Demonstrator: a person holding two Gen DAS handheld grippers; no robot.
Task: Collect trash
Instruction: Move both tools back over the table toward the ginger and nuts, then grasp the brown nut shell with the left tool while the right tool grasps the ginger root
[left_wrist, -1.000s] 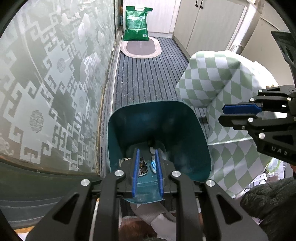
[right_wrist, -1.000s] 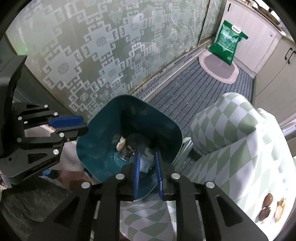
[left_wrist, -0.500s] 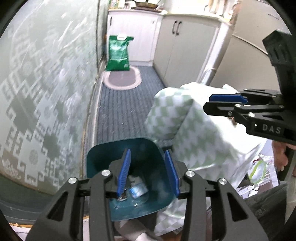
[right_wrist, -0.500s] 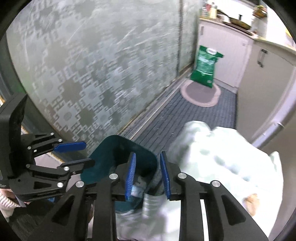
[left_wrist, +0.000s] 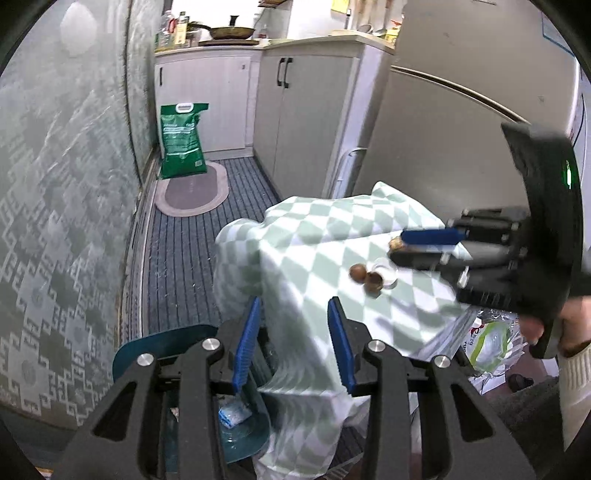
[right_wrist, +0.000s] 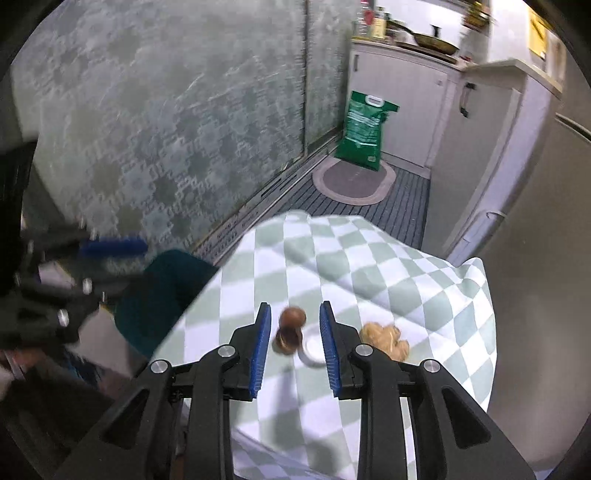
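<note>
A table draped in a green-and-white checked cloth (right_wrist: 373, 266) stands in the near middle, and on it lie two brown round nuts (right_wrist: 290, 328), touching each other, with a small white cap (right_wrist: 312, 349) just right of them and a crumpled tan scrap (right_wrist: 384, 338) further right. A teal plastic bin (left_wrist: 159, 345) sits low at the table's left edge, with a clear crumpled wrapper (left_wrist: 232, 413) inside it. Far behind on the striped floor mat (left_wrist: 184, 258) lies an oval grey rug (left_wrist: 190, 190) with a green sack (left_wrist: 183, 140) standing at its far end, a patterned glass wall (right_wrist: 166, 129) along the left and white cabinets (left_wrist: 295, 122) to the right.
</note>
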